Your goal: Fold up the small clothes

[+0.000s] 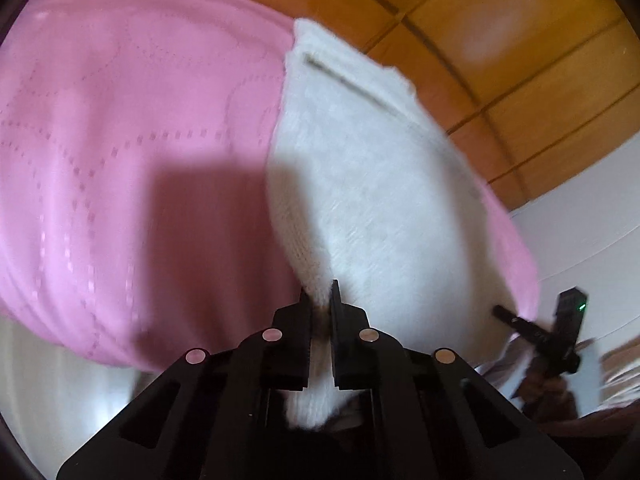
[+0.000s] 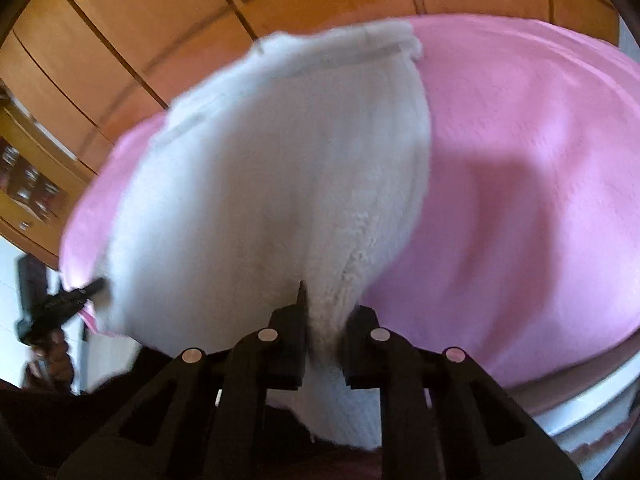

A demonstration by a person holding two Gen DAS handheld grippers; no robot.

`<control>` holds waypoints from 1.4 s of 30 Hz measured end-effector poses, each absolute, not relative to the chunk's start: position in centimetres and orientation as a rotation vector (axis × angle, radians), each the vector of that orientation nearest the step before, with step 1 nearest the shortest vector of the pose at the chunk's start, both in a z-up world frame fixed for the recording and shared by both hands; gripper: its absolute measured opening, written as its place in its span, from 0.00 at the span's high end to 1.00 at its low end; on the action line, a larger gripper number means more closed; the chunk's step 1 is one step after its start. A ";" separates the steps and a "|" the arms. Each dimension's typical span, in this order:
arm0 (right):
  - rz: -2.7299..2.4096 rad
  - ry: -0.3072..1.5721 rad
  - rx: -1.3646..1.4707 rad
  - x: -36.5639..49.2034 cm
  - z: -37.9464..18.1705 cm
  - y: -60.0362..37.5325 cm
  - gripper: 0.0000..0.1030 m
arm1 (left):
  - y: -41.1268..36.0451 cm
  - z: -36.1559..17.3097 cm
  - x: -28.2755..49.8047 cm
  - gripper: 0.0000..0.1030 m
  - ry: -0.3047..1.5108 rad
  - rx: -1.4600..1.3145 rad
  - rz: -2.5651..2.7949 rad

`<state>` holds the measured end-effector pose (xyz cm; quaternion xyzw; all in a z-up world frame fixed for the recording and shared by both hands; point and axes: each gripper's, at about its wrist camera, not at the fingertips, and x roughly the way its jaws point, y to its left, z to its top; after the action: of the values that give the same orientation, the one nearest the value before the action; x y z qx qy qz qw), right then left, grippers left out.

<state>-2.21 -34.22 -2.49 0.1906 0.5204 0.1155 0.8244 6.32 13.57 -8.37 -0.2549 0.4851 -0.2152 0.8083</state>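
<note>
A white knitted garment (image 1: 360, 184) is stretched between both grippers above a pink bedspread (image 1: 120, 140). My left gripper (image 1: 322, 308) is shut on one near corner of it. My right gripper (image 2: 324, 312) is shut on the other near corner of the white garment (image 2: 272, 184), which hangs out over the pink bedspread (image 2: 520, 160). The right gripper shows at the garment's far edge in the left wrist view (image 1: 516, 320), and the left gripper in the right wrist view (image 2: 80, 292). The views are motion-blurred.
Wooden wardrobe panels (image 1: 520, 60) stand behind the bed, also in the right wrist view (image 2: 140, 20). A white wall (image 1: 592, 240) is at the right. A shelf with small items (image 2: 28, 184) is at the far left.
</note>
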 end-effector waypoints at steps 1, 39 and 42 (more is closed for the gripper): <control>0.255 1.084 0.425 -1.8 -2.0 -34.3 0.88 | 13.7 -7.9 6.7 0.94 1.025 -0.556 -0.470; 0.039 1.027 0.339 10.3 -5.7 -36.0 0.74 | 10.4 -9.9 18.4 0.80 0.947 -0.486 -0.422; 0.047 1.014 0.345 9.8 -4.5 -35.6 0.79 | 10.6 -9.7 18.0 0.85 0.954 -0.486 -0.417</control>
<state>9.84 -35.65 -4.55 0.1642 0.4833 0.0225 0.8596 18.03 10.56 -9.66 -0.2297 0.4511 -0.1973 0.8395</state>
